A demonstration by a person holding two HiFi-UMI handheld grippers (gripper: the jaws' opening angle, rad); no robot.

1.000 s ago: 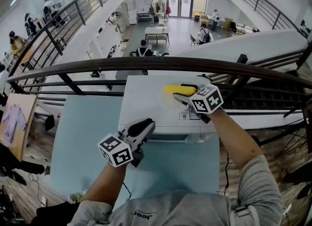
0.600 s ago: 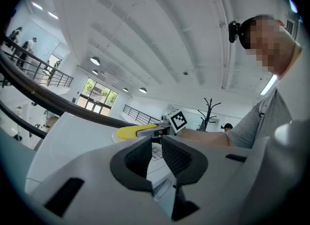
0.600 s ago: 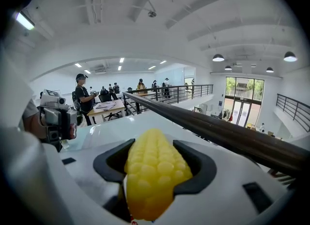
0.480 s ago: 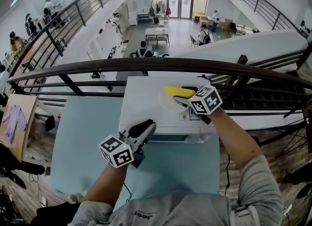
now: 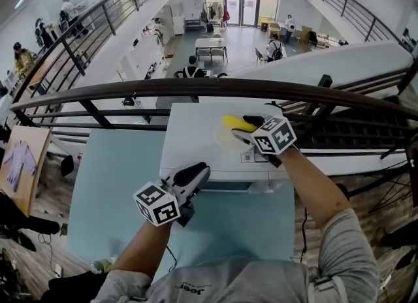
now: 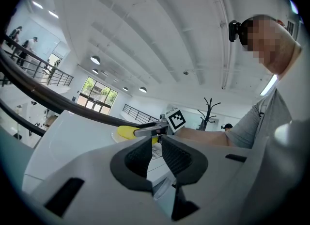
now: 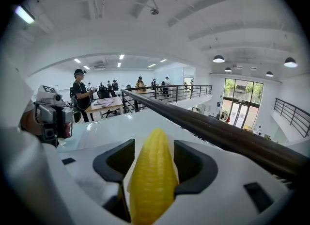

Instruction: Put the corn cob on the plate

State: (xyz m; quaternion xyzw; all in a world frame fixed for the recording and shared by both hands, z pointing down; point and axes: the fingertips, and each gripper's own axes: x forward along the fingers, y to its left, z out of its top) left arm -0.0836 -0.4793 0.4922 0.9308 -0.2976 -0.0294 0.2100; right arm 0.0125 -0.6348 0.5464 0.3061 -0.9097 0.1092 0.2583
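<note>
The yellow corn cob hangs just above a pale plate at the back of the white table. My right gripper is shut on the cob's right end, its marker cube toward me. In the right gripper view the corn cob fills the space between the dark pads of my right gripper and points forward. My left gripper rests at the table's front edge, well short of the plate. In its own view my left gripper has its pads nearly together with nothing between them; the corn cob shows beyond.
A dark curved handrail runs across just behind the table, with an open atrium far below it. A teal surface lies to the left and front of the table. A printed label sits on the table near the plate.
My right gripper and the cob have shifted slightly toward me and down over the plate. The left gripper has barely drifted.
</note>
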